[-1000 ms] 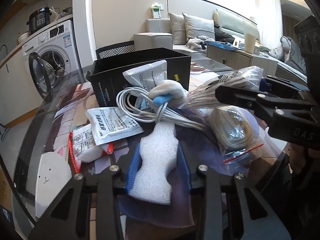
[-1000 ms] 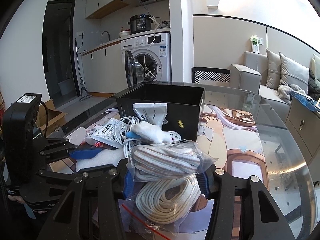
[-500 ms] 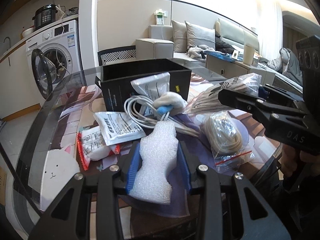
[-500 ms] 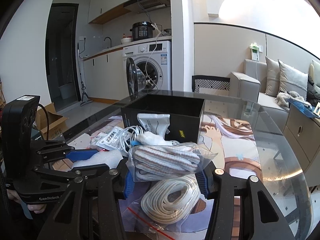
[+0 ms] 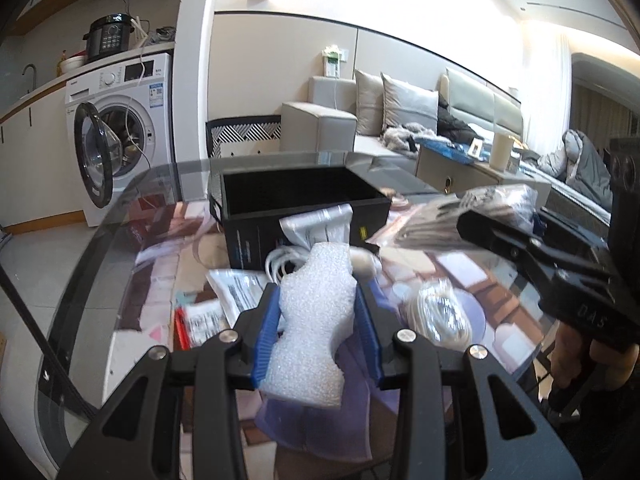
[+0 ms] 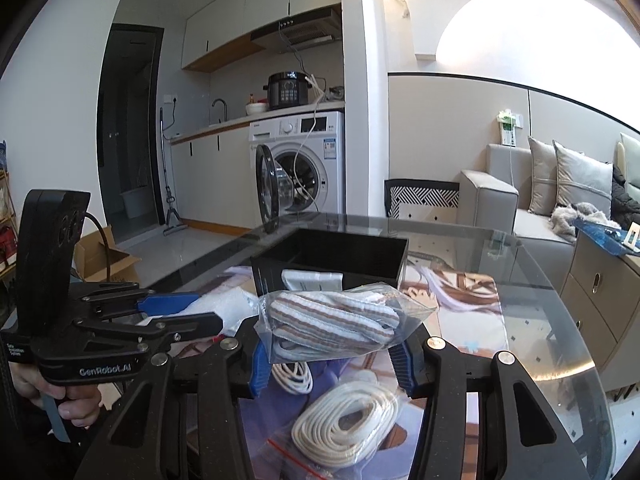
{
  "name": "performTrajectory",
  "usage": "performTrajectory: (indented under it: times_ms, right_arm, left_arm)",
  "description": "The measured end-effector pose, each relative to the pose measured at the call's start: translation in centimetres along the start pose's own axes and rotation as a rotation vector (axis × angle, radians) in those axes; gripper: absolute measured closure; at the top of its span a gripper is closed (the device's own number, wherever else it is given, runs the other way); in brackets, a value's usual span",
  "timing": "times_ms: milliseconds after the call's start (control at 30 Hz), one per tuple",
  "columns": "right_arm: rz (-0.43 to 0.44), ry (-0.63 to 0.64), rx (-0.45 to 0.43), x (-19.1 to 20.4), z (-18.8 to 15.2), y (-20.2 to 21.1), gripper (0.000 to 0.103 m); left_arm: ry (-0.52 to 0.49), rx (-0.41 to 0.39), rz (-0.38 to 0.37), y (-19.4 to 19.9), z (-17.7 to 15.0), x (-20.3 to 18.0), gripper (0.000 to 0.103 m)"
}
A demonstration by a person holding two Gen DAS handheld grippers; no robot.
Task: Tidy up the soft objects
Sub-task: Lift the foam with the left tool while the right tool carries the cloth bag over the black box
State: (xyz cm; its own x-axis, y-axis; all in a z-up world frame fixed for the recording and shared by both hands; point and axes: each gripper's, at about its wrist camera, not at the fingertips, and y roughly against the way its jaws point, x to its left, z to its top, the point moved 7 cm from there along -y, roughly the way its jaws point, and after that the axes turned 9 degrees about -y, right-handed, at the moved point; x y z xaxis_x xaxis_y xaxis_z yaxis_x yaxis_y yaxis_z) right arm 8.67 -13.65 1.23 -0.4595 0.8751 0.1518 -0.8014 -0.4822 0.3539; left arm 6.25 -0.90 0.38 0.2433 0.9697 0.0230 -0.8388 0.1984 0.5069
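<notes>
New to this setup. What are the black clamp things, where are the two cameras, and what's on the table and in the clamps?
No robot here: a person holds a hand-operated gripper in each hand, with a wide-angle camera on each one looking forward along its jaws.

The left camera shows the left gripper with its blue-padded jaws shut on a white foam piece. The other tool shows at the right edge of that view.

The right camera shows the right gripper shut on a clear bag of striped cloth. The left tool and the hand holding it show at the left.

Both items are lifted above a glass table. On it lie an open black box, a bagged coil of white cord, a white cable and some white packets.
</notes>
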Motion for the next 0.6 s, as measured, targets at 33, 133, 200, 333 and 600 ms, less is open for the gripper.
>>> performTrajectory:
  times_ms: [33,133,200,333,600]
  right_arm:
    - [0.003,-0.001,-0.006,0.1,0.4,0.0,0.054]
    - [0.001,-0.001,-0.023,0.2,1.4,-0.2,0.054]
    - [-0.002,-0.003,-0.029,0.3,2.0,-0.6,0.054]
    - [-0.006,-0.018,-0.041,0.7,3.3,-1.6,0.054]
    - [-0.015,-0.047,-0.045,0.7,5.7,-4.4,0.054]
  left_arm:
    - [0.006,-0.009,0.002,0.0,0.5,0.3,0.067]
    - [0.021,-0.03,0.011,-0.1,1.6,1.0,0.067]
    - [0.04,-0.042,0.018,-0.3,2.3,1.6,0.067]
    - [0.076,-0.057,0.039,-1.0,3.5,2.7,0.067]
    - [0.131,-0.056,0.057,-3.6,5.0,4.3,0.067]
